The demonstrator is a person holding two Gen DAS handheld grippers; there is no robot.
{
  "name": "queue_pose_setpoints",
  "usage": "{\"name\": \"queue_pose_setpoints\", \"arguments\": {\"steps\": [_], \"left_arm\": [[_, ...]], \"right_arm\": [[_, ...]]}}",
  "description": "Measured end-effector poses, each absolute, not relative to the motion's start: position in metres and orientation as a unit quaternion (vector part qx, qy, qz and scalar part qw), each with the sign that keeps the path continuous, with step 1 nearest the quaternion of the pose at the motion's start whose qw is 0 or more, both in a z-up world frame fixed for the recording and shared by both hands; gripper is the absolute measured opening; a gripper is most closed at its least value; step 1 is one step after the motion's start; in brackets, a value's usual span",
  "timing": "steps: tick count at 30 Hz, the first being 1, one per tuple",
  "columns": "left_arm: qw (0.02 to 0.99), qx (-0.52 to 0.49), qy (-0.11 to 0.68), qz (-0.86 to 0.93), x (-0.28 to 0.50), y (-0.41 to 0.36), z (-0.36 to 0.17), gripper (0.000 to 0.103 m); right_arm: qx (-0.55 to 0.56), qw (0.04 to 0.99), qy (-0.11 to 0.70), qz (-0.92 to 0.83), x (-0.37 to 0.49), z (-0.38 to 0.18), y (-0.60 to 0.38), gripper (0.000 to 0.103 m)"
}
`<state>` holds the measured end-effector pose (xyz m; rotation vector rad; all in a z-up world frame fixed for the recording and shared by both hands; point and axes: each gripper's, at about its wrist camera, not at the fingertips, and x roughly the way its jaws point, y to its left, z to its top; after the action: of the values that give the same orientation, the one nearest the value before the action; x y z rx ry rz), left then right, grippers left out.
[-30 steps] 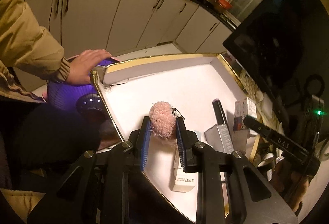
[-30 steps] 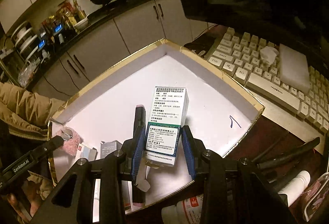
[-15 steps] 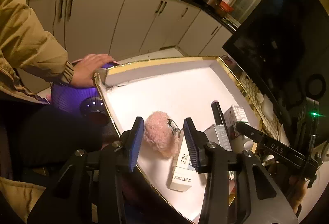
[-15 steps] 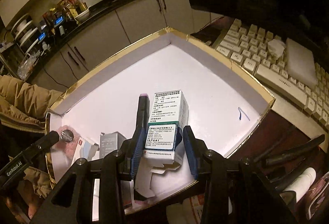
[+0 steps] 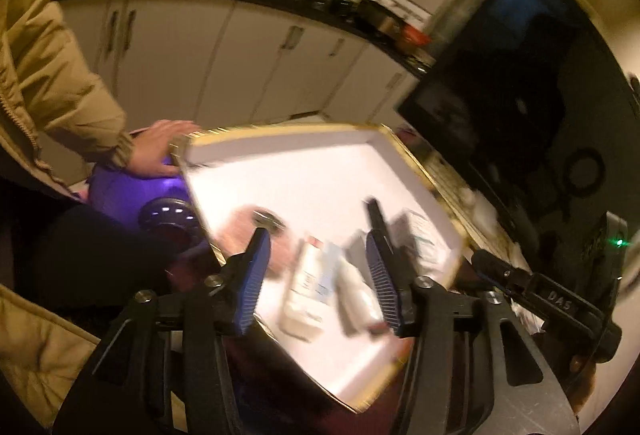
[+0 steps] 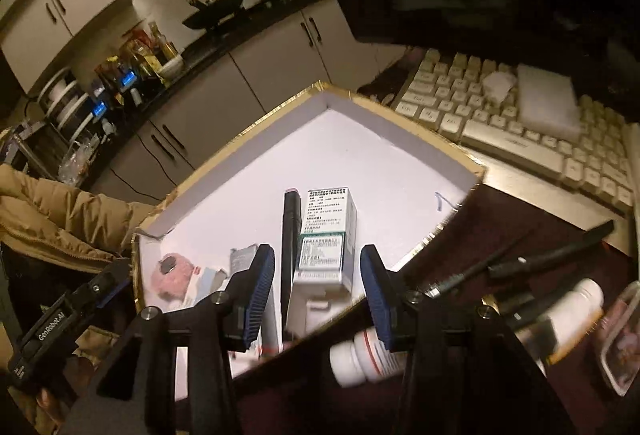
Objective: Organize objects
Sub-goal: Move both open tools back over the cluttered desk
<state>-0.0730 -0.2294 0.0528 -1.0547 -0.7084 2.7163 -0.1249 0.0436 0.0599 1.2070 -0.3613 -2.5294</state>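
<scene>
One gold-rimmed tray (image 6: 404, 119) holds three small boxes (image 6: 326, 235), one black pen (image 6: 290, 231) and one pink pompom (image 6: 174, 273). One white bottle (image 6: 368, 357) and one keyboard (image 6: 520, 139) lie outside it.

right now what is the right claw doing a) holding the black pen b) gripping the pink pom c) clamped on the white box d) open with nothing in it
d: the right claw is spread wide, with gaps between its pads and both the white box and the black pen, which lie in the tray; the pink pom sits far off to the left.
</scene>
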Motion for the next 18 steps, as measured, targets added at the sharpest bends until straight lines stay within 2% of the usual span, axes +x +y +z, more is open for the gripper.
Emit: {"name": "queue_pose_setpoints", "arguments": {"steps": [6,11,13,18], "left_arm": [[0.137,-0.376,-0.178,0.899,-0.065,-0.179,0.056,0.052],[0.176,-0.373,-0.113,0.904,-0.053,-0.138,0.060,0.052],[0.182,-0.384,-0.092,0.901,-0.053,-0.122,0.058,0.052],[0.197,-0.382,-0.058,0.901,-0.055,-0.093,0.055,0.052]], "right_arm": [[0.414,0.165,-0.143,-0.884,-0.076,0.059,0.067,0.045],[0.412,0.123,-0.175,-0.886,-0.043,0.050,0.105,0.046],[0.410,0.104,-0.196,-0.885,-0.027,0.042,0.122,0.051],[0.408,0.062,-0.212,-0.886,-0.013,0.032,0.154,0.054]]}}
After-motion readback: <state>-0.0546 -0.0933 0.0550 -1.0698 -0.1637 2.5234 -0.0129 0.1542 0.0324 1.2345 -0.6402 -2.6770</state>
